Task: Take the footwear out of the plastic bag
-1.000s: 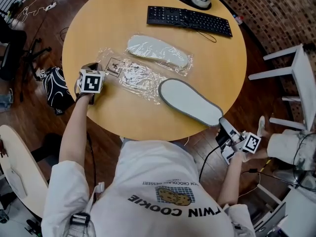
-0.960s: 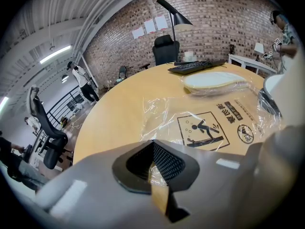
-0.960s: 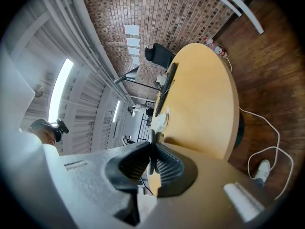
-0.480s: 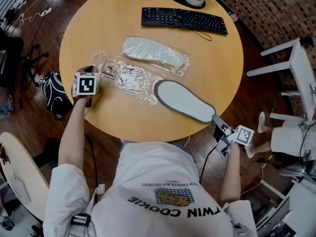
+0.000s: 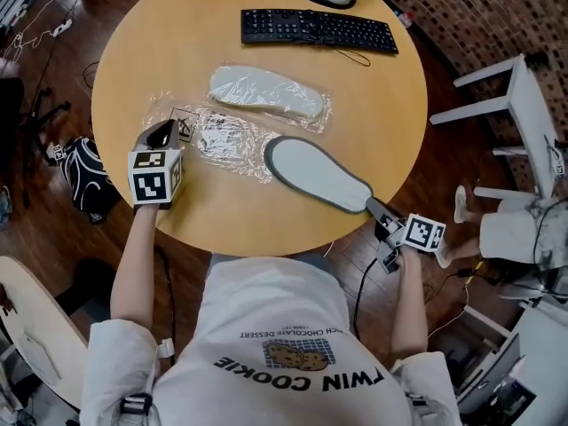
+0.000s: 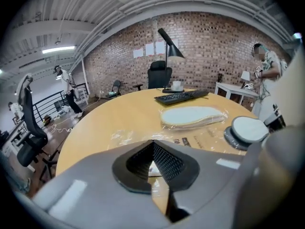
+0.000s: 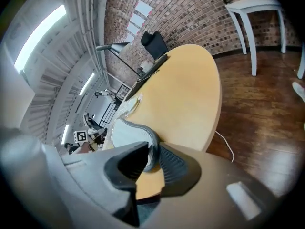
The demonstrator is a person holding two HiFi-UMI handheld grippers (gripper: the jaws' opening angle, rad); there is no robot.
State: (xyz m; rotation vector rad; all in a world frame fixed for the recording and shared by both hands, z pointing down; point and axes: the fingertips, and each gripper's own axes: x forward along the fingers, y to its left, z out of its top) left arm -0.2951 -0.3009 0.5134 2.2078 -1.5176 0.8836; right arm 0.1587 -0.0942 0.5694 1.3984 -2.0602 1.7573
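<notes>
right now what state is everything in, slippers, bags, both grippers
loose slipper: out of the bag, flat on the table, one end at the edge
other slipper: wrapped in plastic
empty bag: flat, crinkled
left gripper: fingers shut, tips meeting
right gripper: fingers have just been opening, loose slipper's end between them

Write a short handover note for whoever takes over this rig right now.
Left gripper: jaws together, above the emptied bag's left end.
Right gripper: jaws just opening, the freed slipper's heel between them at the table's near edge.
Done: one slipper out, sole up.
Left to do: the second slipper, still in its plastic bag beyond the emptied one.
</notes>
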